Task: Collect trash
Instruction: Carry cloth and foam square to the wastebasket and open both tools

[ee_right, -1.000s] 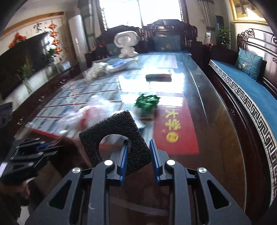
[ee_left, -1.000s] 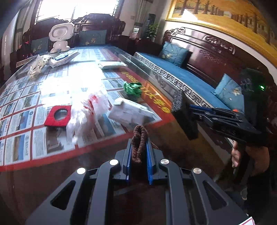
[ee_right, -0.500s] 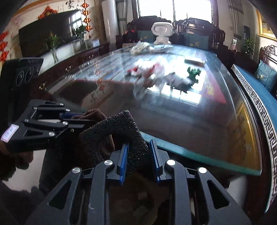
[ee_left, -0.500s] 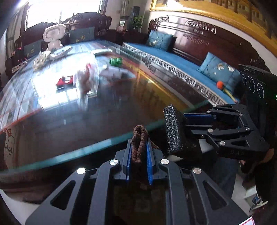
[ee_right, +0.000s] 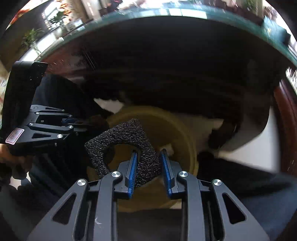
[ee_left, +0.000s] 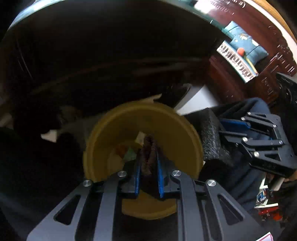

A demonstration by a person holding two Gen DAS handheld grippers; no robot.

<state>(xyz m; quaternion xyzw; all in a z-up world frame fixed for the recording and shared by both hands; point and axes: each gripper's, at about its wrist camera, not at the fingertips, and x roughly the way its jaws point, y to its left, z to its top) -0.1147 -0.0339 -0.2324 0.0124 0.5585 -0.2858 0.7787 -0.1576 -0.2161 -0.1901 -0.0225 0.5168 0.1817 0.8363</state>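
A yellow bin (ee_left: 178, 129) stands on the floor below the table's edge, with a few bits of trash (ee_left: 128, 150) at its bottom. My left gripper (ee_left: 148, 153) hangs over its mouth, shut on a brown braided loop (ee_left: 148, 157). In the right wrist view the same bin (ee_right: 172, 126) lies under my right gripper (ee_right: 148, 159), which is shut on a black foam piece (ee_right: 124, 140) with a round hole. The right gripper with its black foam piece (ee_left: 211, 137) also shows at the right of the left wrist view. The left gripper (ee_right: 81, 124) shows at the left of the right wrist view.
The glass table edge (ee_right: 167, 16) arches overhead, dark underneath. A carved wooden sofa with blue cushions (ee_left: 243, 44) is at the upper right. White floor (ee_right: 246, 152) shows to the right of the bin. Dark clothing (ee_left: 248, 111) of the person is close on both sides.
Both grippers have dropped from above the table top to below its edge and tilted down. The table with its trash has left view and the yellow bin has come in beneath them.
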